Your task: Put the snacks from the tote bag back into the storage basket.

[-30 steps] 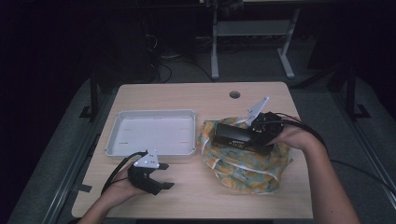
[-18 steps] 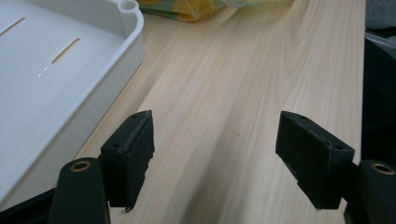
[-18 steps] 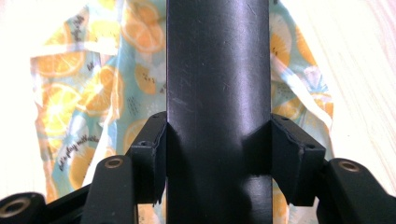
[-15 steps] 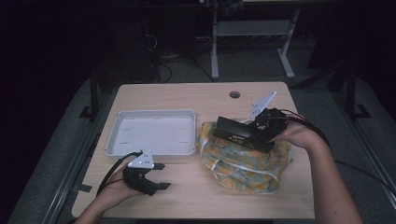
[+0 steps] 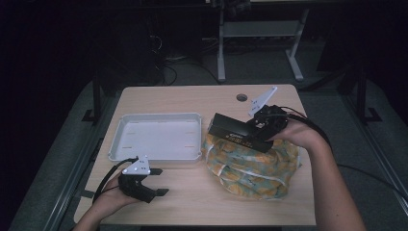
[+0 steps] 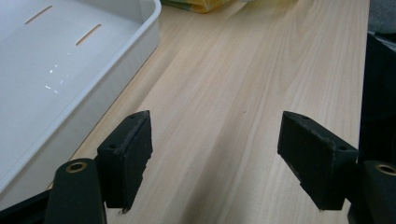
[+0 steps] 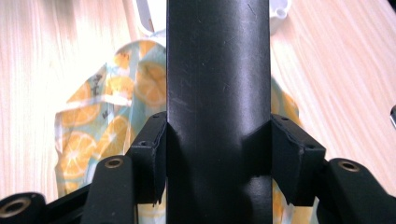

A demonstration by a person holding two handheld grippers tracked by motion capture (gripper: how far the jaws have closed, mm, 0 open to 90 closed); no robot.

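I see one white plastic tray (image 5: 156, 139) with a rounded rim and thin slots in its floor, nothing lying in it. Beside it sits one soft bag (image 5: 252, 163) printed with orange slices — crumpled, glossy. My right gripper (image 7: 218, 154) pinches one long black box (image 5: 238, 132), smooth and flat-sided, holding it just above the bag near the tray's corner. My left gripper (image 6: 215, 154) rests on the pale wood-grain table (image 5: 183, 98) below the tray — jaws spread, nothing between them.
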